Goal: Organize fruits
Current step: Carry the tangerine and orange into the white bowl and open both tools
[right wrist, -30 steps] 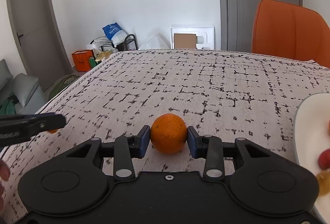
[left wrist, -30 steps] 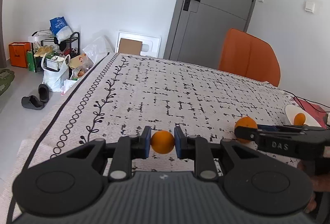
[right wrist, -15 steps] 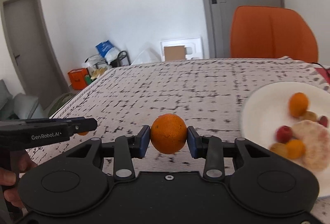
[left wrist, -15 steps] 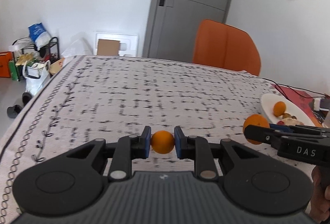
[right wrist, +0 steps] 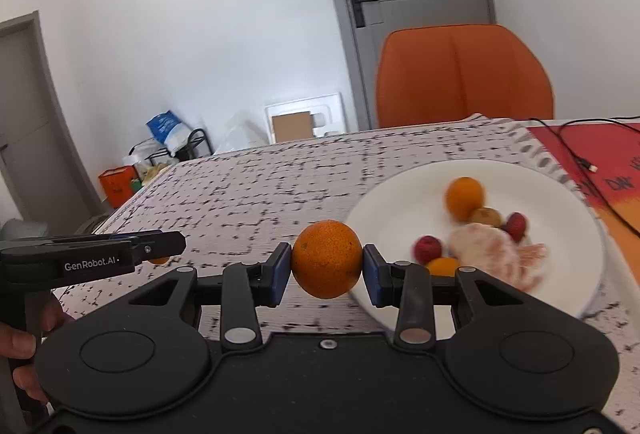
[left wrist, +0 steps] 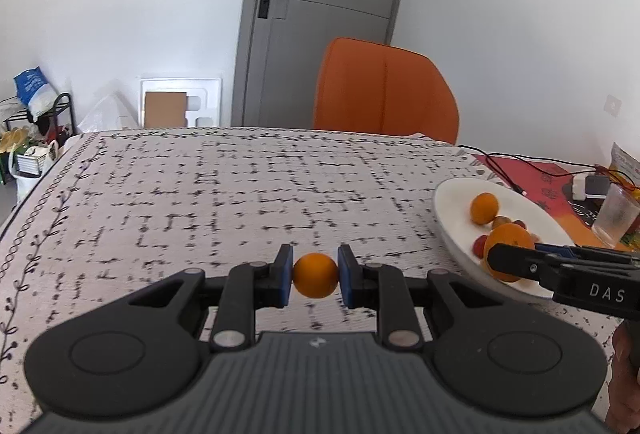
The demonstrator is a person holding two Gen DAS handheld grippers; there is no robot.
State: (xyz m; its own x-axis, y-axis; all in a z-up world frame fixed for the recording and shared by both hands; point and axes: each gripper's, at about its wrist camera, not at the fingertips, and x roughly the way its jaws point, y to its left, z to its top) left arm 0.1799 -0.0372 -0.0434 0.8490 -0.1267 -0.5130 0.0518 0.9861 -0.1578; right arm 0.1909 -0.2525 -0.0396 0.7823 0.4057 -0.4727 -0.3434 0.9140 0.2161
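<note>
My left gripper (left wrist: 315, 276) is shut on a small orange fruit (left wrist: 315, 275), held above the patterned tablecloth. My right gripper (right wrist: 326, 266) is shut on a larger orange (right wrist: 326, 264) just left of the white plate (right wrist: 404, 190). On the plate lie another orange (right wrist: 464, 197), red berries (right wrist: 427, 247), a brownish fruit (right wrist: 485, 217) and peeled citrus segments (right wrist: 486, 250). In the left wrist view the right gripper (left wrist: 508, 254) with its orange (left wrist: 510, 236) hangs over the plate's (left wrist: 452, 202) near rim. The left gripper (right wrist: 160, 246) shows at the left of the right wrist view.
An orange chair (left wrist: 384, 94) stands at the table's far side before a grey door (left wrist: 324, 14). Right of the plate are a red mat (left wrist: 532, 174) with cables, a clear cup (left wrist: 614, 218) and a white adapter (left wrist: 582, 188). Bags and a shoe rack (left wrist: 36, 126) sit at the left wall.
Both grippers have swung to the right with their fruit still held. The plate has come from the right edge into full view, close to the right gripper.
</note>
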